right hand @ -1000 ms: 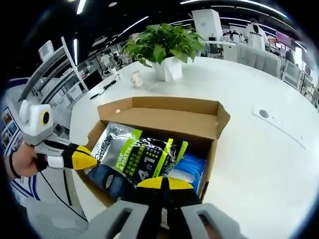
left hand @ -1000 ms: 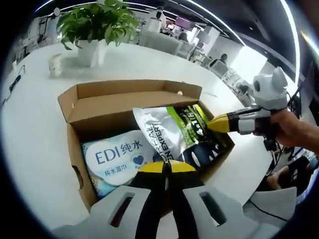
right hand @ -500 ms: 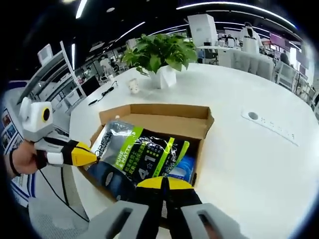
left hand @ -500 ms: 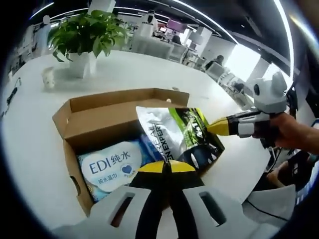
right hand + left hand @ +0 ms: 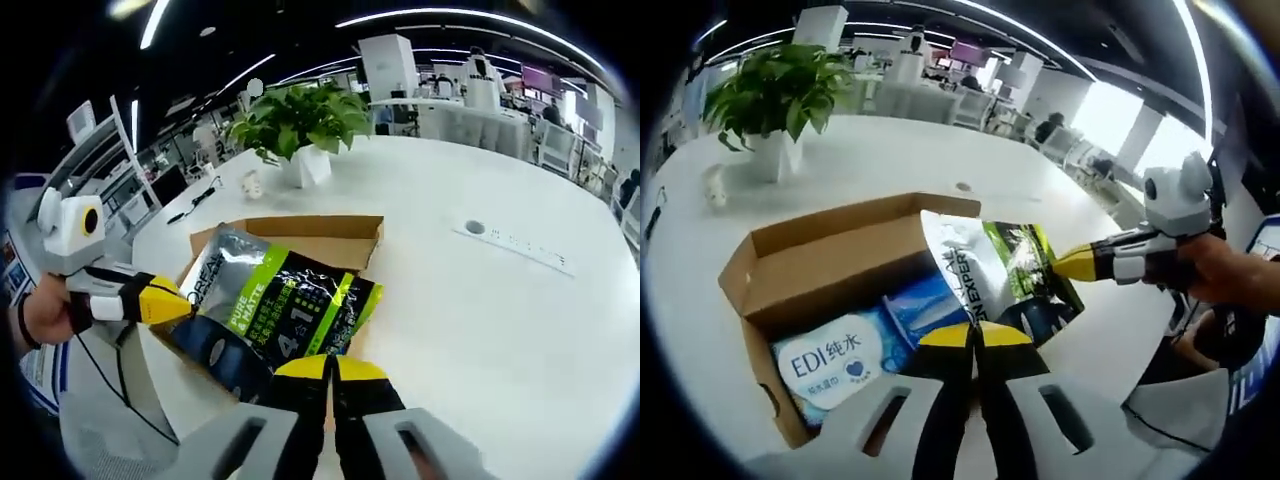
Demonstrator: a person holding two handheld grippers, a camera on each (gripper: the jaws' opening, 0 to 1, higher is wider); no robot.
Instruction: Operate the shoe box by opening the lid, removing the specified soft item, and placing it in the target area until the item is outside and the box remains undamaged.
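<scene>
In the left gripper view, the left gripper [image 5: 975, 335] has its fingers closed on the pouch [image 5: 995, 275] above the open box [image 5: 815, 265] (wipes [image 5: 835, 355] inside) on the bench [image 5: 850, 165].

In the right gripper view, the right gripper [image 5: 328, 368] pinches the pouch's other edge.

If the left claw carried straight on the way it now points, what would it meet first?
Most likely the silver, green and black foil pouch it is pinching, directly ahead of the left claw. Beyond that lies the open brown cardboard box, though depth is hard to judge.
</scene>
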